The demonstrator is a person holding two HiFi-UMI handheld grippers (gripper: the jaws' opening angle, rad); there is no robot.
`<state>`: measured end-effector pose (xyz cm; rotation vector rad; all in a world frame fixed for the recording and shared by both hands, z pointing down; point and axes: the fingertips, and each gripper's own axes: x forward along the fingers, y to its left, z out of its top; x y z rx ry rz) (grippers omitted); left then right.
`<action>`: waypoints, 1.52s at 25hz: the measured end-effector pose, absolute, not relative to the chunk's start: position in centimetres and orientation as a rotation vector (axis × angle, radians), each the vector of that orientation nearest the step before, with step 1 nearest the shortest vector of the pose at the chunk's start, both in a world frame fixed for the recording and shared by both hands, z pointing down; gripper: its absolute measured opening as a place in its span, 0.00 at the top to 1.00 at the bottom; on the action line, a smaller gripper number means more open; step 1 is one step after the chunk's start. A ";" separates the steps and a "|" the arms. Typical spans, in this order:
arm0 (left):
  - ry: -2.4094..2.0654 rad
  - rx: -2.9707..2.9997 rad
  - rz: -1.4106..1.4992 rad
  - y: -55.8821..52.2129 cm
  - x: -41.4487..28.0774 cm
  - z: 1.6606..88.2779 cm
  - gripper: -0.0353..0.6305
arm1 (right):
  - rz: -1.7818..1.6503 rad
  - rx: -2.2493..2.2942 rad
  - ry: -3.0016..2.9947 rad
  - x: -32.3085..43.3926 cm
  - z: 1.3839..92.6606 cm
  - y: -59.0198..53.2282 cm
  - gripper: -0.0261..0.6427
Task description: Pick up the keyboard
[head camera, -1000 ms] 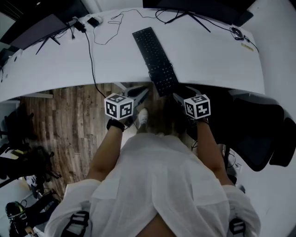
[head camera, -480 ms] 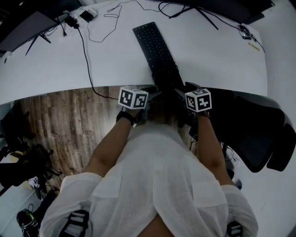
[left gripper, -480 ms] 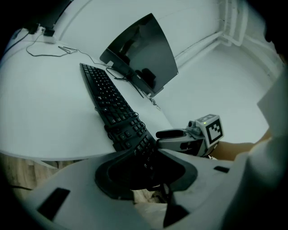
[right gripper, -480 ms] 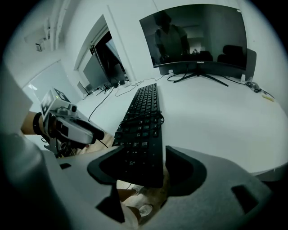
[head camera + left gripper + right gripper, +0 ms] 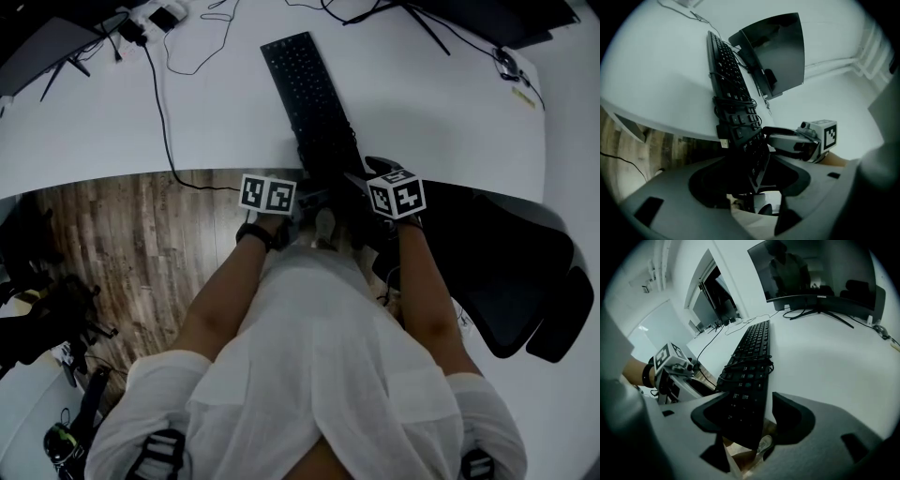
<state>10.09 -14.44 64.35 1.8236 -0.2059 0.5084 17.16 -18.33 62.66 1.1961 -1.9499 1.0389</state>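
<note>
Now the long black keyboard [image 5: 309, 94] lies on the white desk [image 5: 450, 103], near end overhanging its edge. That end sits unclamped between the jaws of the left gripper [image 5: 752, 180], which have just been opening, and the parted jaws of the right gripper [image 5: 750, 417]

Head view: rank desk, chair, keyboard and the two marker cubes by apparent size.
1. desk
2. chair
3. keyboard
4. left cube and right cube: they look alike, so no ranking between them.

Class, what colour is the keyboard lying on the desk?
Black. The keyboard shows best in the head view, dark against the white desk.
</note>
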 end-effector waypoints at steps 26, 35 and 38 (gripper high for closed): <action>-0.026 1.652 0.031 -16.9 13.6 64.2 0.82 | 1.183 0.967 -2.014 15.5 63.4 -19.7 0.81; -0.021 1.696 0.064 -16.9 12.2 62.8 0.83 | 1.068 1.054 -2.072 15.5 61.2 -21.1 0.86; -0.039 1.723 0.072 -16.8 11.6 62.3 0.83 | 1.054 1.131 -2.087 16.4 60.1 -21.7 0.87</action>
